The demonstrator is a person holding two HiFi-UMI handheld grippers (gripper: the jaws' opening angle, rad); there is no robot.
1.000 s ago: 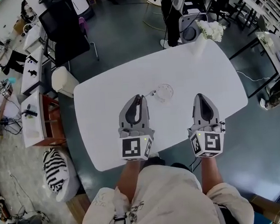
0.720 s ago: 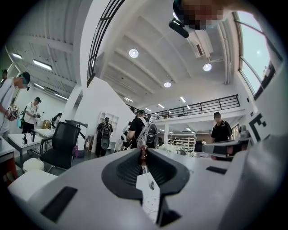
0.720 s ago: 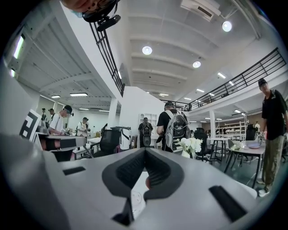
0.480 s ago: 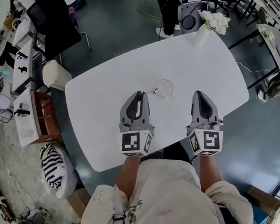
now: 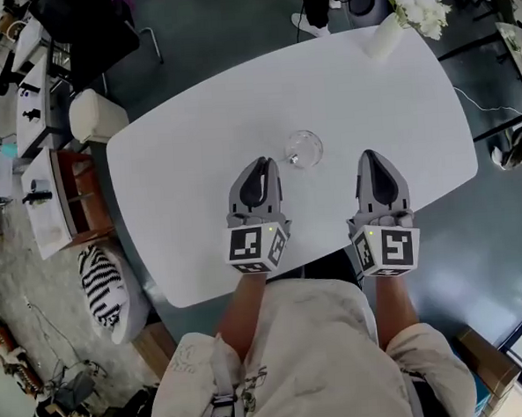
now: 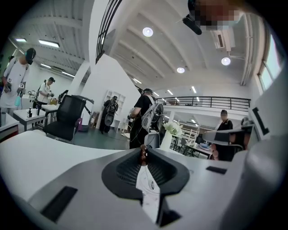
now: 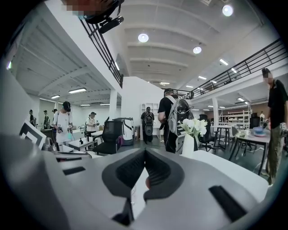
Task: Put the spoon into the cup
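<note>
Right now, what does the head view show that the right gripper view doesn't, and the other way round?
Only the head view shows the glass cup, the person's torso and the floor with a striped cushion. Only the right gripper view shows the ceiling lights and the balcony railing. Both show the right gripper, its fingers together, the white table and the vase of white flowers.
</note>
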